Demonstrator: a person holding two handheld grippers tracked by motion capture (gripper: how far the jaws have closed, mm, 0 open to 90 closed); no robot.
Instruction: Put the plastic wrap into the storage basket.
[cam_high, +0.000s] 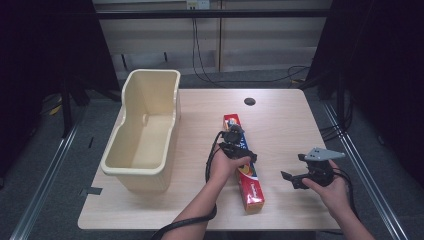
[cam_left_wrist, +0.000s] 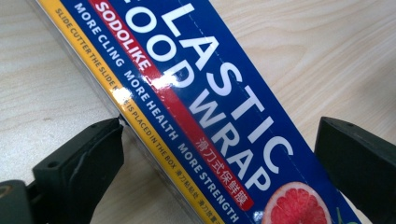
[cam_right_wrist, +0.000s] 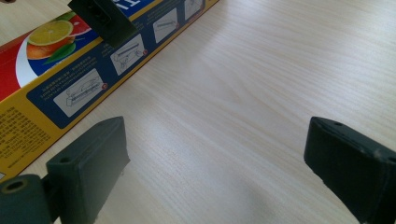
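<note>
Black jaws of the left gripper (cam_left_wrist: 219, 140) stand wide apart in the left gripper view, one on each long side of the plastic wrap box (cam_left_wrist: 196, 107). One jaw's tip sits right at the box's yellow edge and may be touching it, though the angle makes that hard to judge; the other jaw stands just off the blue side, with a strip of bare wood between. Neither jaw presses the box, so this gripper is spread around it, not clamped.

From the high view, the left gripper (cam_high: 234, 145) hangs over the middle of the box (cam_high: 252, 192), which lies flat on the wooden table (cam_high: 280, 115) with its red end pointing away from the person and its grapefruit end toward them. The left hand (cam_high: 225, 165) holds the gripper from behind.

Off to the outer side of the box, well apart from it, the right gripper (cam_high: 295, 172) is held in the right hand (cam_high: 332, 187) above bare tabletop. In the right gripper view its jaws (cam_right_wrist: 215, 154) are spread with nothing between them but wood grain, and the box (cam_right_wrist: 60, 84) lies ahead and to one side.

Beyond the left gripper on its far side from the box, a cream plastic tub (cam_high: 145, 132) stands on the table's edge.
</note>
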